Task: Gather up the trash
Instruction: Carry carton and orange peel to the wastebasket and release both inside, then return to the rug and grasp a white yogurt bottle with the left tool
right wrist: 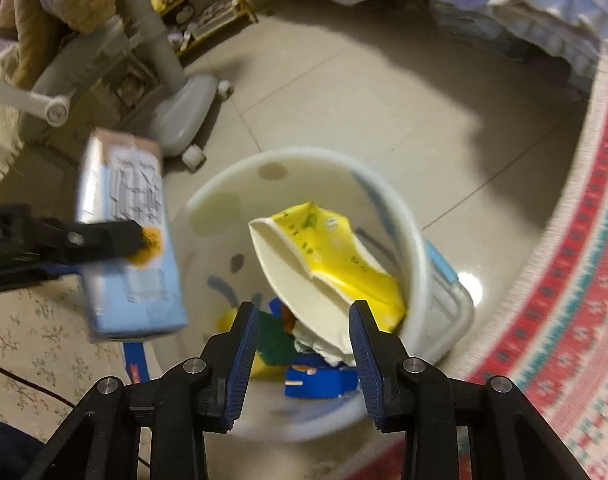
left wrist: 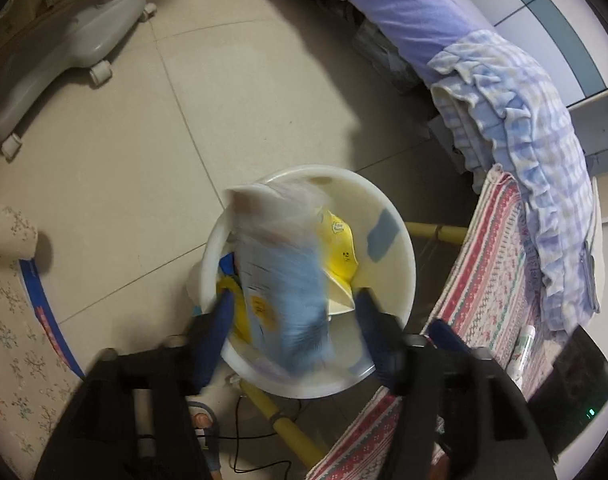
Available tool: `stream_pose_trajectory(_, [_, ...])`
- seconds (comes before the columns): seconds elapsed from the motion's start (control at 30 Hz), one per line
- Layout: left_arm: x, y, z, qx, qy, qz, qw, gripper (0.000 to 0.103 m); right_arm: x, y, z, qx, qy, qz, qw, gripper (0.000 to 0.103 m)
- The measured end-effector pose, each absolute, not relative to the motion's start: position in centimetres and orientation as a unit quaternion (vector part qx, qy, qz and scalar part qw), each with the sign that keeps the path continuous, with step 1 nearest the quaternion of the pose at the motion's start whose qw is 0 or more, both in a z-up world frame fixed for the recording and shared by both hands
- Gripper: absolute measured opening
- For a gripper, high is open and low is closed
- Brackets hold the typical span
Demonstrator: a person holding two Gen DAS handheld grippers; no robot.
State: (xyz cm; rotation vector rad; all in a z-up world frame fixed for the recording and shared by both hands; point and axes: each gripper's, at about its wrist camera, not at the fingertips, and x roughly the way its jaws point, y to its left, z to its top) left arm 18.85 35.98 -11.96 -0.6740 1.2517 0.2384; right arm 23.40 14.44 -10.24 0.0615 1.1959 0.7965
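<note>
Left tool (left wrist: 293, 304) grips a blue carton (left wrist: 283, 280) over the bin (left wrist: 400, 276) (right tool (right wrist: 304, 344) wide, holding nothing).

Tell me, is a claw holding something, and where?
The left claw pinches the light blue carton across its middle, above the white bin. The right claw holds nothing.

No text could be read with certainty. The pale blue carton (right wrist: 127, 240) carried blocks of small dark print on its side, blurred past reading. The yellow wrapper (right wrist: 344, 256) in the white bin (right wrist: 408, 240) bore rows of small characters and a round mark, all too small to make out. The blue strip (left wrist: 43, 300) at the floral cloth's edge showed red lettering, also illegible.
</note>
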Motion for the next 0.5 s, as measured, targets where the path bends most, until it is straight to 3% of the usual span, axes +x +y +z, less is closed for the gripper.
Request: stream_pose_trajectory(0.5, [17.5,32.9,-9.3,-0.300,0.556,0.101,0.769,0.067,21.4,7.9,-7.3,0.054,0.534,0.335,0.774,0.042])
